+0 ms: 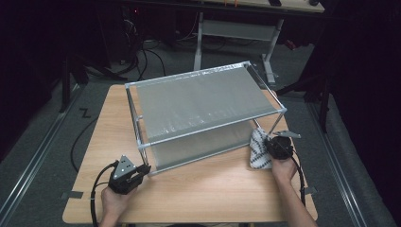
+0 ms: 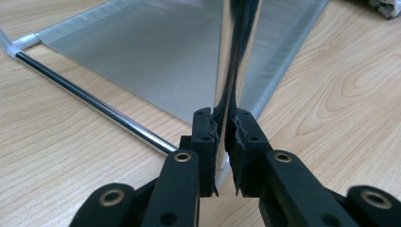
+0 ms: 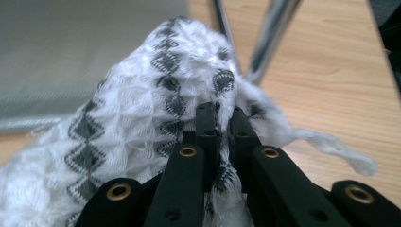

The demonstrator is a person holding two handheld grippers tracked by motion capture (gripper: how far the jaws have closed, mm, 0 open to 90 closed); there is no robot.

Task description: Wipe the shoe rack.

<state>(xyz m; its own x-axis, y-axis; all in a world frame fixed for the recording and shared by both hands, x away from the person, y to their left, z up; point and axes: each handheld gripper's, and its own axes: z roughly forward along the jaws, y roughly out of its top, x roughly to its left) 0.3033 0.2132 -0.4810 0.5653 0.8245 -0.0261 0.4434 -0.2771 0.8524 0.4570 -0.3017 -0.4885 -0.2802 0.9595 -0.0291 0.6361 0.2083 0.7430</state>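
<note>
A metal rack (image 1: 203, 106) with grey mesh shelves stands on the wooden table (image 1: 213, 189). My left gripper (image 1: 143, 169) sits at the rack's front left corner. In the left gripper view it (image 2: 226, 127) is shut on the upright chrome post (image 2: 235, 52), just above the table. At the rack's right end, my right gripper (image 1: 270, 145) is shut on a white cloth with a black diamond pattern (image 1: 258, 151). The right gripper view shows the jaws (image 3: 222, 118) pinching a bunched fold of the cloth (image 3: 142, 118), with a loose tail hanging to the right.
A chrome floor bar (image 2: 94, 101) and the lower mesh shelf (image 2: 142, 52) lie beside the left jaws. A slanted rack leg (image 3: 269, 38) stands just behind the cloth. Beyond the table are a desk frame (image 1: 236, 33), floor cables (image 1: 146, 61) and a floor rail (image 1: 28, 175).
</note>
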